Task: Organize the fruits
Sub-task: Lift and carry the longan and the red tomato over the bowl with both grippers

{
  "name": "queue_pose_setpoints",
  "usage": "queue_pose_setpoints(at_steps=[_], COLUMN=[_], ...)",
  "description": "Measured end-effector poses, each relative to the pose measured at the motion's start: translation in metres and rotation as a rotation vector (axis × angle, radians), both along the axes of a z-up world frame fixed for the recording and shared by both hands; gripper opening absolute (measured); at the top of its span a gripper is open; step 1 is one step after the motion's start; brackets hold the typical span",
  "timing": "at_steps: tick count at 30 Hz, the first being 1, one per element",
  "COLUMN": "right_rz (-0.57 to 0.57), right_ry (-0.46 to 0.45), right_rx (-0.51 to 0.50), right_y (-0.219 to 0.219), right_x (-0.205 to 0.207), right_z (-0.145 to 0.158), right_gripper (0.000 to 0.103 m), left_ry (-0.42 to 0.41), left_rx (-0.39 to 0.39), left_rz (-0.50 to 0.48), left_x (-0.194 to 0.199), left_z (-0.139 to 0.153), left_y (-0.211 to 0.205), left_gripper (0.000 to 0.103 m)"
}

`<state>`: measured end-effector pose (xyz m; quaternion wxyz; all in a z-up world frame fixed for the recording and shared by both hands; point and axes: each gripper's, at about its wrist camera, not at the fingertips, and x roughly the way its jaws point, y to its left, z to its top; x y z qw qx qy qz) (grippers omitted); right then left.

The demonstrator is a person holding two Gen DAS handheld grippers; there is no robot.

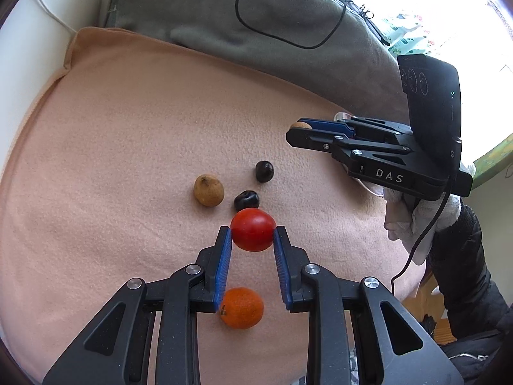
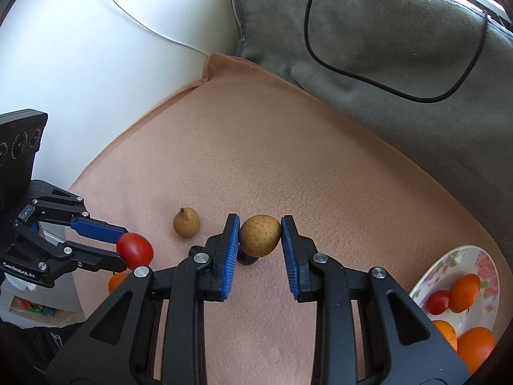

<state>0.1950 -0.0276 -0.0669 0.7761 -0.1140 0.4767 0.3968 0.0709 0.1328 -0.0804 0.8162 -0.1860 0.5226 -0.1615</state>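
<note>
A peach blanket [image 2: 288, 160] covers a cushion; a grey pillow [image 2: 368, 32] lies at 1 o'clock. The left gripper [image 1: 252, 234] grips a tomato [image 1: 253, 229]; the right gripper [image 2: 260, 224] grips a brown fruit [image 2: 260, 235].

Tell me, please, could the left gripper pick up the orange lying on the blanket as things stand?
Probably not yet. The left gripper is shut on the tomato, so its fingers are occupied. The orange lies uncovered on the blanket just beneath it, so the way seems free once the tomato is released.
</note>
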Motion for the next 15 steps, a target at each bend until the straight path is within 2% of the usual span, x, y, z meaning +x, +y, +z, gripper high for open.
queue_pose_setpoints(at_steps=[5, 15], right_rz=[-0.057, -0.193], right_ry=[-0.019, -0.050], right_rx=[0.021, 0.040], right_y=[-0.036, -0.123], right_x=[-0.005, -0.025], right_z=[0.015, 0.035], right_gripper=[0.028, 0.028], left_ry=[-0.032, -0.067], left_rx=[-0.020, -0.043], left_rz=[-0.022, -0.096], left_x=[0.011, 0.052], left_z=[0.006, 0.020], left_y=[-0.010, -0.069], left_gripper=[0.025, 0.025])
